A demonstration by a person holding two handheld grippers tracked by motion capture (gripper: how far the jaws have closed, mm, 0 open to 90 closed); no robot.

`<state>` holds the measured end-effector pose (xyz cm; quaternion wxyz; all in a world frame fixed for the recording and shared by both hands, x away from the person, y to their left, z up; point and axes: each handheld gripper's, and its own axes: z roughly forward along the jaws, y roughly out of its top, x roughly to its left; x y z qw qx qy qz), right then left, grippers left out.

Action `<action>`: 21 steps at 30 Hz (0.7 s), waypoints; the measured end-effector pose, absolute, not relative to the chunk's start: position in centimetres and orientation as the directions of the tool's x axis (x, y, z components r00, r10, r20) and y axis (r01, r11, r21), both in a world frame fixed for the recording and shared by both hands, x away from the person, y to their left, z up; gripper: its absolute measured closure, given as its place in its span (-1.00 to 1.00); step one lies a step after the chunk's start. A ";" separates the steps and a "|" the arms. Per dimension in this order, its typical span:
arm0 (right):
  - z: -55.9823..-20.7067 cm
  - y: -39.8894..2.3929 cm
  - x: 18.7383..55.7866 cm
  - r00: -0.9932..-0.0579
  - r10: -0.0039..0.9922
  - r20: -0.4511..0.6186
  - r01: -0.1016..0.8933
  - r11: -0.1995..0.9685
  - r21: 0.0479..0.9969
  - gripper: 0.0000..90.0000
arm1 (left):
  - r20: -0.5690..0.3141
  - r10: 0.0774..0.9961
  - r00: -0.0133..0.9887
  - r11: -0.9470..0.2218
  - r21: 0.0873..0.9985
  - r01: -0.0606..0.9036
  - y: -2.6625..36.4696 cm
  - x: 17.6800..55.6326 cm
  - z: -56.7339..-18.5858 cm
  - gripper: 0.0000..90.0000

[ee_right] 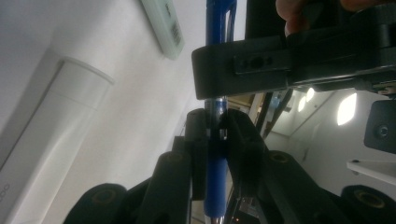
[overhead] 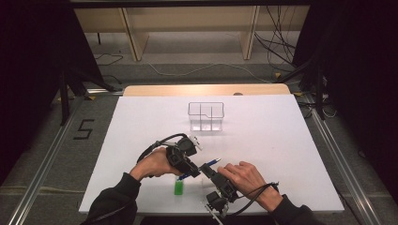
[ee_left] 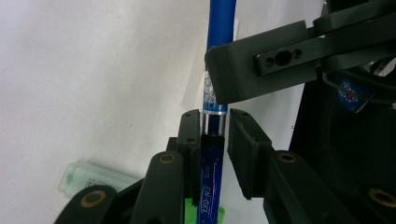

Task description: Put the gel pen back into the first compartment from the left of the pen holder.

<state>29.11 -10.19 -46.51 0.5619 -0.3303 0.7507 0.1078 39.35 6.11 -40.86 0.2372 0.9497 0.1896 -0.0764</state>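
White table, one pen (blue)

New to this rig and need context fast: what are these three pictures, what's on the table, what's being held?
No robot arm: a person holds a handheld gripper in each hand at a white table. The high view looks down from above; the other two come from cameras riding on each gripper, looking along its fingers.

Both grippers clamp the same blue pen: the left gripper on one part, the right gripper on another.

On the table lie a clear divided box, a green item, a pale green barcoded case and a white tube.
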 end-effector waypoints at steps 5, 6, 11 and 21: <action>-46.5 -10.2 29.1 -0.146 -0.380 -0.913 -0.620 0.754 -0.215 0.78 | -0.238 0.315 0.919 -0.821 0.417 0.390 6.0 39.5 -40.9 0.72; -46.5 -10.2 29.1 -0.147 -0.381 -0.913 -0.621 0.754 -0.214 0.78 | -0.239 0.316 0.918 -0.821 0.415 0.391 6.0 39.5 -40.9 0.73; -46.6 -10.2 29.1 -0.143 -0.386 -0.911 -0.622 0.751 -0.221 0.78 | -0.242 0.306 0.921 -0.824 0.417 0.383 5.9 39.5 -41.0 0.75; -46.1 -10.6 29.0 -0.136 -0.362 -0.922 -0.629 0.751 -0.202 0.57 | -0.259 0.290 0.921 -0.806 0.454 0.381 6.7 39.9 -40.7 0.76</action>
